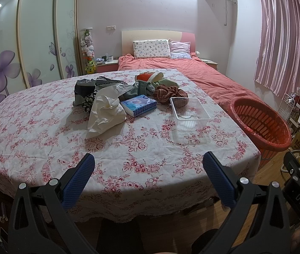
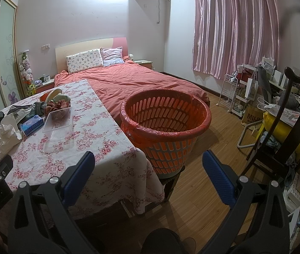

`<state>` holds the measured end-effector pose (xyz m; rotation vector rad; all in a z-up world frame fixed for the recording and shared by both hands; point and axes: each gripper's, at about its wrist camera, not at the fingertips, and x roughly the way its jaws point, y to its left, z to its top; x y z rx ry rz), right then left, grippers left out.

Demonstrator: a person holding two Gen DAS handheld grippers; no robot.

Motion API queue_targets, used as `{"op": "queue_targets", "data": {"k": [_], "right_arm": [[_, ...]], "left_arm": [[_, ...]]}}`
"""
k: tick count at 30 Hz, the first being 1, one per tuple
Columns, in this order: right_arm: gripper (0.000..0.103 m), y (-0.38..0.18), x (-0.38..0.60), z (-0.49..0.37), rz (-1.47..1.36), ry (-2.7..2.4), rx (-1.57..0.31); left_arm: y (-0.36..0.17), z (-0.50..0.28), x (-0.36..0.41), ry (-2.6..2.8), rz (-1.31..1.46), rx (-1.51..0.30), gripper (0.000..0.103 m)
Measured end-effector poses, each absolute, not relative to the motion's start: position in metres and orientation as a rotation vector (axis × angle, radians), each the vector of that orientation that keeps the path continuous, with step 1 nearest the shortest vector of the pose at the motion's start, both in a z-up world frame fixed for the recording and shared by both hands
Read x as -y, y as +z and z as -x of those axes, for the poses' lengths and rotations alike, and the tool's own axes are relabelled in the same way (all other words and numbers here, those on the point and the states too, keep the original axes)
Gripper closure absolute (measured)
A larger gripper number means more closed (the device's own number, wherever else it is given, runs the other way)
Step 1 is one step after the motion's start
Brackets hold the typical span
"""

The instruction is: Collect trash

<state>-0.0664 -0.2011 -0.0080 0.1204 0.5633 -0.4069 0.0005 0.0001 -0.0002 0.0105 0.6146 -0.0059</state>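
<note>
Two grippers, left and right, hang with jaws spread wide and empty. Ahead of the left gripper: crumpled white paper, tissue pack, clear plastic tray. Orange basket stands directly before the right gripper.

You're looking at a matt cotton-like tablecloth, rumpled, printed with red flowers. On it, crumpled white paper, a glossy plastic-wrapped tissue pack and a clear, smooth plastic tray. Beside the table, your slatted orange plastic basket wears a shiny thin film liner at its rim. Under it, varnished wood floor. Your pads look dimpled blue rubber.
</note>
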Motion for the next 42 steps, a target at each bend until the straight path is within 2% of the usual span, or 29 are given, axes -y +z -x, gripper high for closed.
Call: {"op": "queue_targets", "data": {"k": [33, 42], "right_arm": [[0.004, -0.01, 0.204, 0.066, -0.122, -0.405, -0.56], [0.004, -0.011, 0.189, 0.013, -0.161, -0.249, -0.587]], "left_arm": [[-0.002, -0.002, 0.001, -0.002, -0.008, -0.613, 0.002], [-0.009, -0.024, -0.031, 0.039, 0.069, -0.632, 0.002]]}}
